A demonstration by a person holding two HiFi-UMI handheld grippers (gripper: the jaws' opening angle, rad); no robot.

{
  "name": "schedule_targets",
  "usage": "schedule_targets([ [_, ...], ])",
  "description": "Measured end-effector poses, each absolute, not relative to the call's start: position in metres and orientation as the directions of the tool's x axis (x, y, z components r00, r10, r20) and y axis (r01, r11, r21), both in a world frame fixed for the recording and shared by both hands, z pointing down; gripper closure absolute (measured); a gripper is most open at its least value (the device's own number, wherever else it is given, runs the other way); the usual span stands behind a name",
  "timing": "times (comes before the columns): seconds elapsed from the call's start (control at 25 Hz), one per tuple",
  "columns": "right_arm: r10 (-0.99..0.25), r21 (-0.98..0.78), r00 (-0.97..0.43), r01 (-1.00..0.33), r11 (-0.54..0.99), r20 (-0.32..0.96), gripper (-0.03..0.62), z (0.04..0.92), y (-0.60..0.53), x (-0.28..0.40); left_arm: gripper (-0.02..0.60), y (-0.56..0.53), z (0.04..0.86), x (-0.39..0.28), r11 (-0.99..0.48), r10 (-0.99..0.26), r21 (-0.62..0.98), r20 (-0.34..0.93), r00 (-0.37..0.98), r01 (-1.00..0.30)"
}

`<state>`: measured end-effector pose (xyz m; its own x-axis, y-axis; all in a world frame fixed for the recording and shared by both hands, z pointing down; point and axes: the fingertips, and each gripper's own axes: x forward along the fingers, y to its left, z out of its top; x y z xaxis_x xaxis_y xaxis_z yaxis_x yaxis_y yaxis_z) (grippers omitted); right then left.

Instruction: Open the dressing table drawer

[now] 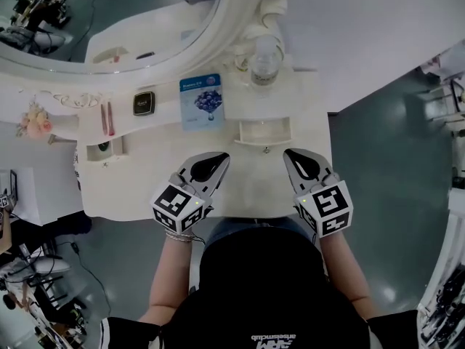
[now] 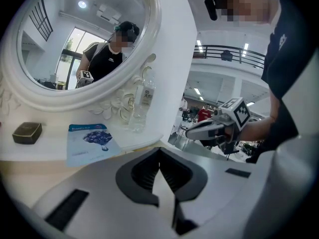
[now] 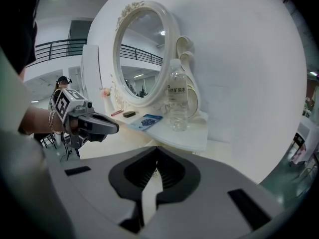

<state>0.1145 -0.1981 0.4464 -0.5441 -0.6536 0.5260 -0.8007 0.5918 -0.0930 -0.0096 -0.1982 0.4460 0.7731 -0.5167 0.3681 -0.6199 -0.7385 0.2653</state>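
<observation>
The left gripper (image 1: 218, 160) hangs over the bench (image 1: 131, 191) with its jaws closed tip to tip on nothing. The drawer (image 1: 265, 131) sits in the raised shelf at the back, ahead of these jaws and to their right. It lies just ahead of the right gripper (image 1: 290, 155) and a little to its left. That gripper's jaws are also pressed together and empty.

From above the drawer shows a pale inside, so I judge it already drawn out part of the way. It looks small, stiff and light, a painted box that should slide straight toward the person with little force. The place to hold it is the knob (image 1: 266, 150) at the middle of its front, nearest the right jaws. The knob is small, round and glossy, so it may slip. The jaws would need to open, straddle it squarely and pull level, without twisting.

The left gripper view looks over the shelf top. It shows the sachet (image 2: 89, 142) ahead and to the left of the left jaws, the bottle (image 2: 143, 103) beyond it, the mirror (image 2: 75, 44) with the person reflected, and the right gripper out to the right. I find no drawer there.

Only the head view shows the drawer and knob and how both jaws stand to them.

The right gripper view shows the bottle standing upright near the shelf's edge, ahead of the right jaws, and the left gripper to their left. It does not show the drawer front either.
</observation>
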Motion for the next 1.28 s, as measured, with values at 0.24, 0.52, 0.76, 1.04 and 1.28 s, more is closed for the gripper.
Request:
schedule_targets([
  [0.24, -0.662, -0.099, -0.574, -0.786, 0.61, 0.482, 0.575, 0.42, -0.199, 0.115, 0.563, -0.201, 0.423, -0.013, -0.743, -0.531, 0.262, 0.33, 0.781, -0.616],
  [0.52, -0.676, -0.095, -0.606, -0.77, 0.631, 0.42, 0.575, 0.393, -0.206, 0.118, 0.565, -0.211, 0.394, -0.022, -0.728, -0.572, 0.277, 0.26, 0.778, -0.628],
  [0.76, -0.706, -0.054, -0.604, -0.772, 0.633, 0.37, 0.575, 0.365, -0.215, 0.126, 0.564, -0.22, 0.37, -0.034, -0.718, -0.61, 0.255, 0.217, 0.762, -0.647],
  [1.04, -0.732, -0.037, -0.608, -0.776, 0.63, 0.307, 0.574, 0.333, -0.225, 0.136, 0.564, -0.228, 0.341, -0.041, -0.72, -0.637, 0.234, 0.152, 0.756, -0.654],
  [1.28, -0.738, -0.021, -0.624, -0.767, 0.641, 0.255, 0.574, 0.309, -0.23, 0.137, 0.563, -0.234, 0.323, -0.046, -0.712, -0.66, 0.206, 0.131, 0.74, -0.672],
])
